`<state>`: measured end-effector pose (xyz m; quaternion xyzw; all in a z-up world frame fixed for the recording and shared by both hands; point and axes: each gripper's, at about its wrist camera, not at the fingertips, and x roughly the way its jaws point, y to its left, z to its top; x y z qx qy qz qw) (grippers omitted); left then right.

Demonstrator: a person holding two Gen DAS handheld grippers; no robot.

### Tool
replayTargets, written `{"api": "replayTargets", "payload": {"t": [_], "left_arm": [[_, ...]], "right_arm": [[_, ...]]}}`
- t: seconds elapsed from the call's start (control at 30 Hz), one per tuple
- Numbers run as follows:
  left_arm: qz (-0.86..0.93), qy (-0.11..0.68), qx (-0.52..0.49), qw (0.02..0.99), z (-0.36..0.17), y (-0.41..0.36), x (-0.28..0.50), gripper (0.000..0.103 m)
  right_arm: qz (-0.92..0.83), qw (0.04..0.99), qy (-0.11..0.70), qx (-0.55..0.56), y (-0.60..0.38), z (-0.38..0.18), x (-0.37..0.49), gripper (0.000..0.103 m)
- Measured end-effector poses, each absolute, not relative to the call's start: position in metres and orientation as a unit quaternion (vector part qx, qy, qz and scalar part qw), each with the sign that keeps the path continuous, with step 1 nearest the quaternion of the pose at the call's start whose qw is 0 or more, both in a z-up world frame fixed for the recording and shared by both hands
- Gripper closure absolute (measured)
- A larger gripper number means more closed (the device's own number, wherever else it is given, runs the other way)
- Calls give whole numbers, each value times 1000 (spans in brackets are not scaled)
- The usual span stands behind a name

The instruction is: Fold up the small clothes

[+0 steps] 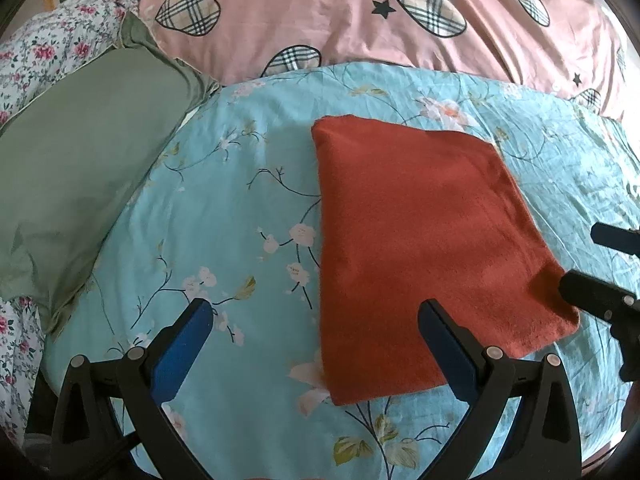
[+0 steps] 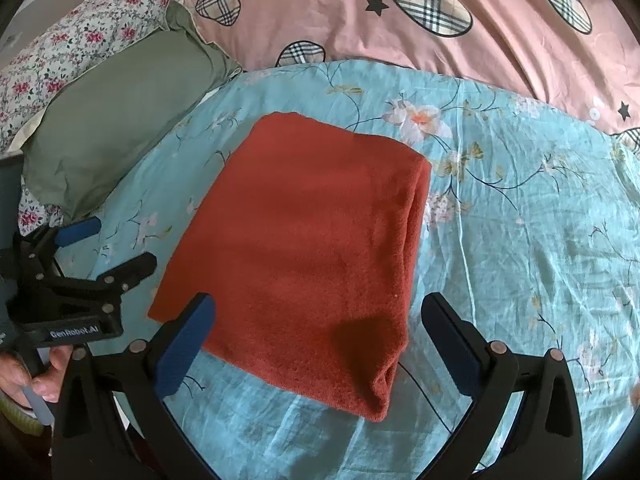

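A rust-red cloth (image 1: 420,240) (image 2: 312,240) lies folded into a flat rectangle on the light blue floral sheet (image 1: 224,216) (image 2: 520,240); its stacked layers show along the right edge in the right wrist view. My left gripper (image 1: 316,312) hovers open over the cloth's near left edge, holding nothing. It also shows in the right wrist view as the left gripper (image 2: 122,240), beside the cloth's left corner. My right gripper (image 2: 320,304) stands open above the cloth's near end, empty. In the left wrist view the right gripper (image 1: 580,260) sits by the cloth's near right corner.
A green pillow (image 1: 80,160) (image 2: 120,120) lies left of the cloth. A pink quilt with plaid hearts (image 1: 360,20) (image 2: 440,20) runs along the back, with floral bedding (image 1: 36,56) at far left. A person's hand (image 2: 24,376) holds the left gripper's handle.
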<state>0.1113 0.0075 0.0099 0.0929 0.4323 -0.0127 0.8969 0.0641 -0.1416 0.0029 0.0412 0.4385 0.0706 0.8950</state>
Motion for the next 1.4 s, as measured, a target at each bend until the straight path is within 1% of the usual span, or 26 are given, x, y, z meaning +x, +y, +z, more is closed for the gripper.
{"api": "replayTargets", "payload": {"t": [0.6, 1.4], "left_arm": [[-4, 425, 85, 901, 22, 12, 113, 0], [-13, 432, 93, 897, 18, 2, 128, 0]], "right_arm": [[79, 894, 441, 33, -139, 10, 79, 0], [63, 893, 443, 44, -154, 6, 93, 0]]}}
